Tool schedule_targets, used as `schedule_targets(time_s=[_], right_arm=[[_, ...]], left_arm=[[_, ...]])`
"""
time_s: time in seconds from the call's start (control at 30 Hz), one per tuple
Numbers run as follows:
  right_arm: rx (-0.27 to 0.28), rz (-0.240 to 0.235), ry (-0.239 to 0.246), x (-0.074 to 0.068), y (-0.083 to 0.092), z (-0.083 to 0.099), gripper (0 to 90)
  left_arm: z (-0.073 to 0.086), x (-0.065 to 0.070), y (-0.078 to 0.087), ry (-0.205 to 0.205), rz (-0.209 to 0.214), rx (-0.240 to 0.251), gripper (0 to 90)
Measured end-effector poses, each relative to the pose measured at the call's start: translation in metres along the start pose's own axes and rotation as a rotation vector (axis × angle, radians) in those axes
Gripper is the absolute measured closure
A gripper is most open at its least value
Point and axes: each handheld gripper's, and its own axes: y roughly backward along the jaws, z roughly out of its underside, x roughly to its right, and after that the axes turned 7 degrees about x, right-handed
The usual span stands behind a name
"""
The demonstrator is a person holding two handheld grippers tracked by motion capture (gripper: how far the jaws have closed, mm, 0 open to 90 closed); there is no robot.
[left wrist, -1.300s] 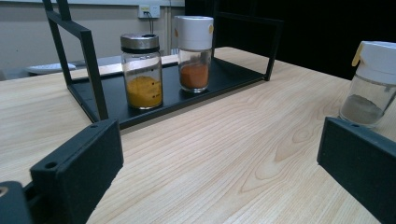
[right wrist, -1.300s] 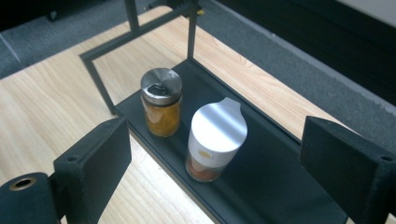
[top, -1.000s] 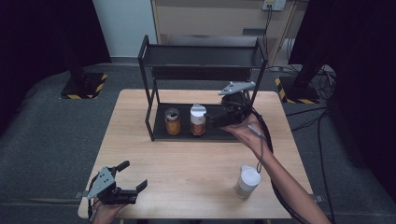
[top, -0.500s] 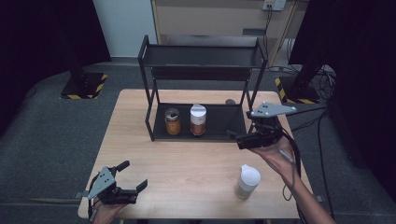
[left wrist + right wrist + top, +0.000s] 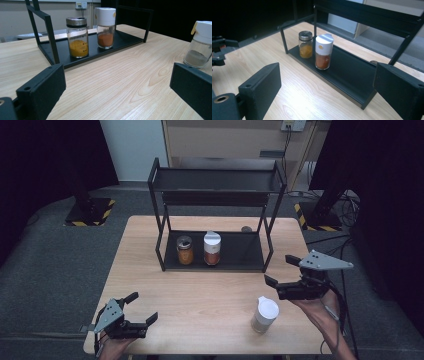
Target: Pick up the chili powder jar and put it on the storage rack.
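Note:
A black two-tier rack (image 5: 240,254) stands at the back of the wooden table. On its lower shelf a silver-lidded jar of yellow spice (image 5: 185,251) stands beside a white-capped jar of red spice (image 5: 212,249). A third white-capped jar (image 5: 264,315), with grey powder (image 5: 200,45), stands on the table at the front right. My right gripper (image 5: 278,270) hovers open and empty, right of the rack's front corner and just behind that jar. My left gripper (image 5: 144,306) rests open and empty near the front left edge. Both shelf jars (image 5: 306,45) (image 5: 323,52) lie ahead of the right jaws.
A small dark round object (image 5: 246,228) lies on the table behind the rack. The rack's upper shelf (image 5: 215,180) is bare. Open wood stretches between the rack and the front edge. Grey floor and dark curtains surround the table.
My right gripper has drawn back from the rack's lower shelf, moving right and toward the front of the table, and sunk a little. The left gripper has stayed put.

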Motion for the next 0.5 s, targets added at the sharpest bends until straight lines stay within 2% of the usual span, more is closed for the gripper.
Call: schedule_targets(time_s=[0.23, 0.5], right_arm=[[0.029, 0.065, -0.015, -0.002, 0.022, 0.028, 8.2], [0.077, 0.120, -0.064, -0.001, 0.041, 0.071, 8.4]], left_arm=[[0.000, 0.000, 0.000, -0.002, -0.001, -0.003, 0.0], [-0.001, 0.001, 0.000, -0.004, -0.003, -0.004, 0.0]])
